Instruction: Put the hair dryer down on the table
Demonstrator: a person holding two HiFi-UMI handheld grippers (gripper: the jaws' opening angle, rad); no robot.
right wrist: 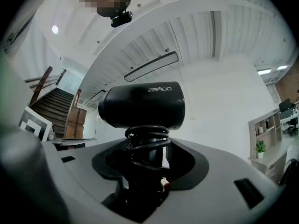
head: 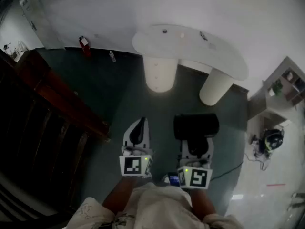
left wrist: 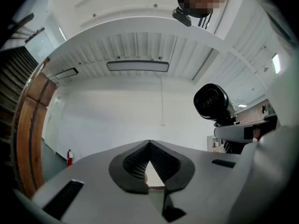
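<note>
My right gripper (head: 195, 140) is shut on the black hair dryer (head: 196, 126) and holds it by the handle. In the right gripper view the hair dryer (right wrist: 142, 105) stands upright, with its coiled cord (right wrist: 147, 141) wound round the handle between the jaws of the right gripper (right wrist: 148, 149). Beside it, my left gripper (head: 139, 128) is shut and holds nothing; in its own view the left gripper (left wrist: 149, 146) has its tips meeting, and the hair dryer (left wrist: 211, 101) shows to the right. The white table (head: 190, 46) lies ahead, beyond both grippers, which hang over the dark floor.
The table stands on two thick white legs (head: 159, 73). A dark wooden stair rail (head: 57, 99) runs along the left. A red fire extinguisher (head: 85, 44) stands by the far wall. At the right are a shelf unit (head: 286, 85) and cables (head: 267, 142) on the floor.
</note>
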